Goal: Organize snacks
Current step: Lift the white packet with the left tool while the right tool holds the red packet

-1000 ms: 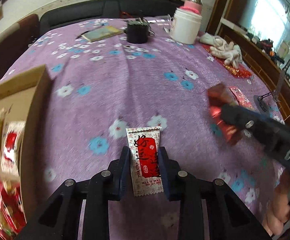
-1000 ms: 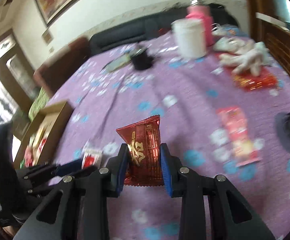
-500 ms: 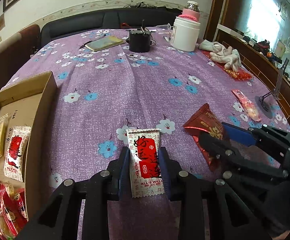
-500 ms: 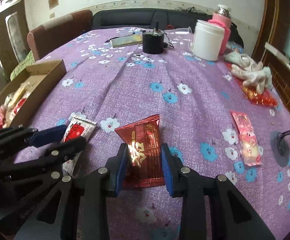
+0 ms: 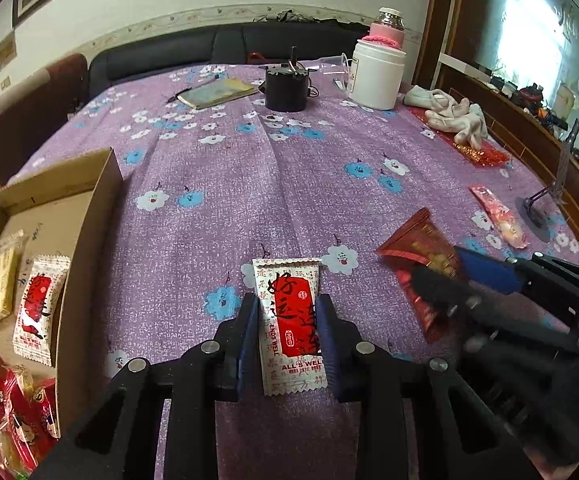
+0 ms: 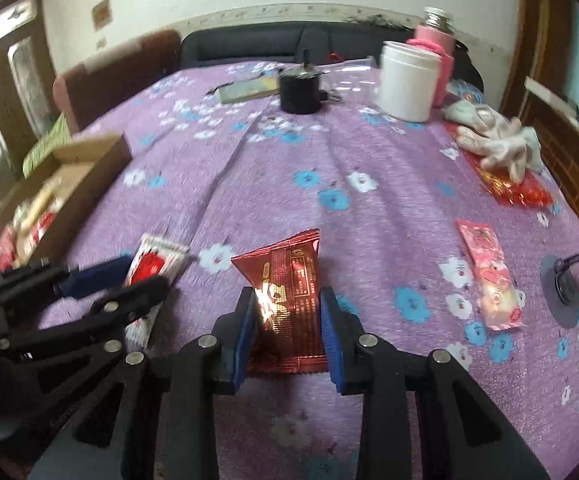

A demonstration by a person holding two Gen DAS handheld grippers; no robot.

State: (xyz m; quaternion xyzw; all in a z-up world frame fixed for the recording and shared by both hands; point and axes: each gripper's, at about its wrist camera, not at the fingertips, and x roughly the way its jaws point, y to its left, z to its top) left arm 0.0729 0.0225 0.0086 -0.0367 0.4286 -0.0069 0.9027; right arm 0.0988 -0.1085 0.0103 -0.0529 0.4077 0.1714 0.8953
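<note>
1. Snack sachets are the business here: the left gripper point(image 5: 287, 330) is clenched on a white-and-red sachet point(image 5: 291, 322), and the right gripper point(image 6: 288, 326) is clenched on a dark red foil packet point(image 6: 289, 300), both low over the purple floral tablecloth point(image 5: 217, 184).
2. Relative to the cardboard box point(image 5: 89, 216), the white sachet sits just to its right and the red packet further right again; the box already holds several packets, among them a matching white-and-red one point(image 5: 39, 310).
3. Risk: each packet is pinched by its edges only, so slick foil could slip or buckle on the way to the box.
4. Risk: the two grippers are near each other, and crossing paths could knock a packet loose.
5. A pink packet point(image 6: 491, 276) lies well right of the box, not yet sorted.
6. Hidden: the box's near end is cut off, and its contents are blurred in the right view, so free space is probably there but unclear.
</note>
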